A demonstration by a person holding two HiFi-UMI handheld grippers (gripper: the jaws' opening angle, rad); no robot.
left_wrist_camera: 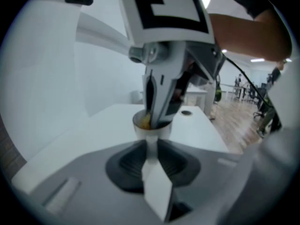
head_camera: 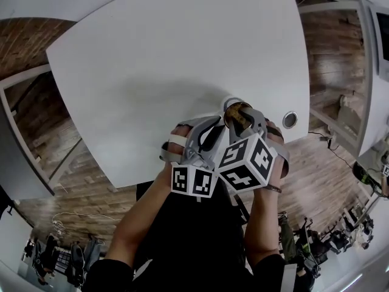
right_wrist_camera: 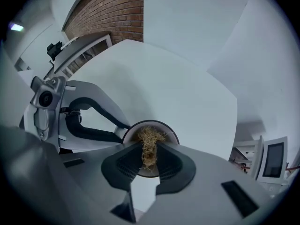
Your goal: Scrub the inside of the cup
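My hands: my left hand (head_camera: 177, 140) and right hand (head_camera: 278, 151) each wrap a handle, close together at the bottom of the head view.
Marker cubes: the left cube (head_camera: 193, 180) sits just beside the right cube (head_camera: 246, 161), which is larger in the head view.
Left tongs (left_wrist_camera: 151, 146): closed on a white part of the cup's side. I cannot tell whether it is a handle or the wall.
Right tongs (right_wrist_camera: 149, 150): pointed down into the cup's mouth and clamped on the scrubber.
Scrubber (right_wrist_camera: 149, 142): a straw-coloured tangle of fibre pinched between my right pads, its loose end spreading inside the cup.
Cup (right_wrist_camera: 165, 127): white with a darker rim, mouth up, by the desk's near edge with both tongs meeting at it. I cannot tell whether its base rests on the desk or is lifted.
Desk (head_camera: 170, 59): a broad white top reaching away beyond the cup.
Grommet (head_camera: 290, 120): a round cable hole in the desk, to the right of the cup and apart from it.
Floor (head_camera: 67, 175): wood planks around the desk.
Brick wall (right_wrist_camera: 112, 8): far off behind the desk in the right gripper view.
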